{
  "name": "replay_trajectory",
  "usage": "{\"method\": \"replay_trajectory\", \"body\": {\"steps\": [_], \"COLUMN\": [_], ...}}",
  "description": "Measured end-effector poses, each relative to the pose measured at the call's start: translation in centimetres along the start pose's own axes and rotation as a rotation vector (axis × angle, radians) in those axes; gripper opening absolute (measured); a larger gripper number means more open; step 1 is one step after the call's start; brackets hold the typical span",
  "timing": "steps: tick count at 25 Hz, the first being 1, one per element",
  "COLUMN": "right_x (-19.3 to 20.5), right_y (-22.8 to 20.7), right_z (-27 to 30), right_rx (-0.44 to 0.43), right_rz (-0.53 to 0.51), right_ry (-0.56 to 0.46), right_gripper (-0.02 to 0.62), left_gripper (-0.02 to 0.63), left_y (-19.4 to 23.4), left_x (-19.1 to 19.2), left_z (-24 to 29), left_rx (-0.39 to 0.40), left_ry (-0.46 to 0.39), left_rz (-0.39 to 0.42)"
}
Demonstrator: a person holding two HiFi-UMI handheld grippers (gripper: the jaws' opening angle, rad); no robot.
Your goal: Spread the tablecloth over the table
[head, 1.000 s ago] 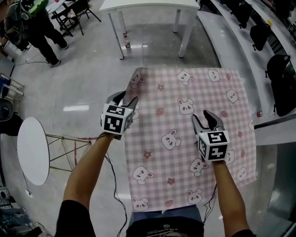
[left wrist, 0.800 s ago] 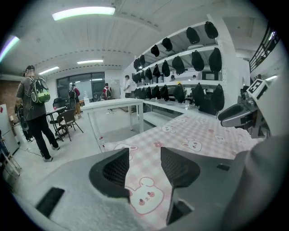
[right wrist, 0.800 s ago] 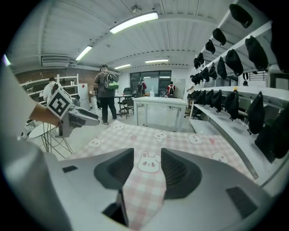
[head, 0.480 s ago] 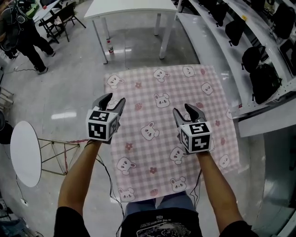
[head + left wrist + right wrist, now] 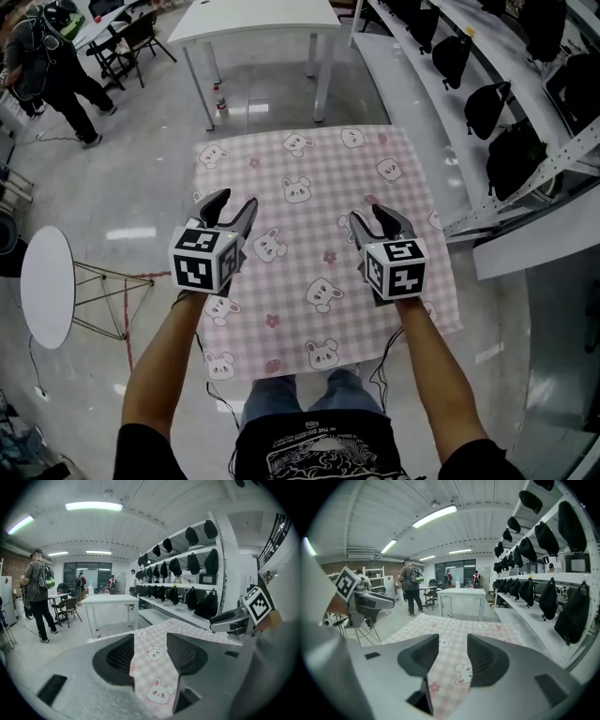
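Note:
A pink checked tablecloth [image 5: 314, 239] printed with white rabbits lies flat over a square table, its edges hanging down. My left gripper [image 5: 231, 204] hovers above the cloth's left side, jaws apart with nothing in them. Above the right side, my right gripper [image 5: 375, 218] is open too. In the left gripper view the cloth [image 5: 157, 672] shows through the gap of the left gripper [image 5: 150, 641], untouched. The right gripper view shows the cloth [image 5: 454, 667] the same way below the right gripper [image 5: 453, 641].
A white table [image 5: 262, 17] stands beyond the cloth, with a bottle [image 5: 221, 99] on the floor by its leg. A round white side table [image 5: 47, 286] is at the left. Shelves with black backpacks [image 5: 487, 108] run along the right. A person [image 5: 52, 61] stands far left.
Both grippers have lifted and drawn back toward my body, still open. The cloth stays flat on the table and now sits higher and more central in the head view.

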State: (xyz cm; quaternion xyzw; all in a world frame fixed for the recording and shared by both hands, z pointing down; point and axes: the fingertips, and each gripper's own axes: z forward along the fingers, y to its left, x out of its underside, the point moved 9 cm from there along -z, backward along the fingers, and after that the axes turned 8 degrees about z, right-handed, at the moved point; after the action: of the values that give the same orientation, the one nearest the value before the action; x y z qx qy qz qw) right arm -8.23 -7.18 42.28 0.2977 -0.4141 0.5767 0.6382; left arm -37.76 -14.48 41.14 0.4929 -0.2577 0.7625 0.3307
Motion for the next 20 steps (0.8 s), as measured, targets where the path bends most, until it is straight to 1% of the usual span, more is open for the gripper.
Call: {"method": "replay_trajectory", "body": {"steps": [4, 9, 13, 17, 20], "right_x": [0.3, 1.3, 1.9, 2.9, 4.0], "right_y": [-1.8, -6.3, -10.5, -15.6, -19.4], "right_z": [-2.7, -5.8, -6.7, -6.9, -6.4], "right_rx": [-0.022, -0.046, -0.043, -0.027, -0.014], "right_rz": [-0.01, -0.016, -0.012, -0.001, 0.011], "right_ry": [-0.013, -0.022, -0.007, 0.024, 0.049], "right_gripper": [0.192, 0.192, 0.192, 0.192, 0.192], "left_gripper": [0.225, 0.225, 0.225, 0.225, 0.215], "left_y": [-3.8, -10.6, -14.6, -18.1, -20.5], "left_x": [-1.3, -2.2, -2.8, -2.9, -2.8], "left_z": [-1.7, -1.5, 0.2, 2.8, 4.9], "left_rx": [-0.033, -0.041, -0.042, -0.04, -0.029], "left_ry": [-0.024, -0.037, -0.024, -0.007, 0.004], "left_rz": [-0.002, -0.003, -0.009, -0.045, -0.042]}}
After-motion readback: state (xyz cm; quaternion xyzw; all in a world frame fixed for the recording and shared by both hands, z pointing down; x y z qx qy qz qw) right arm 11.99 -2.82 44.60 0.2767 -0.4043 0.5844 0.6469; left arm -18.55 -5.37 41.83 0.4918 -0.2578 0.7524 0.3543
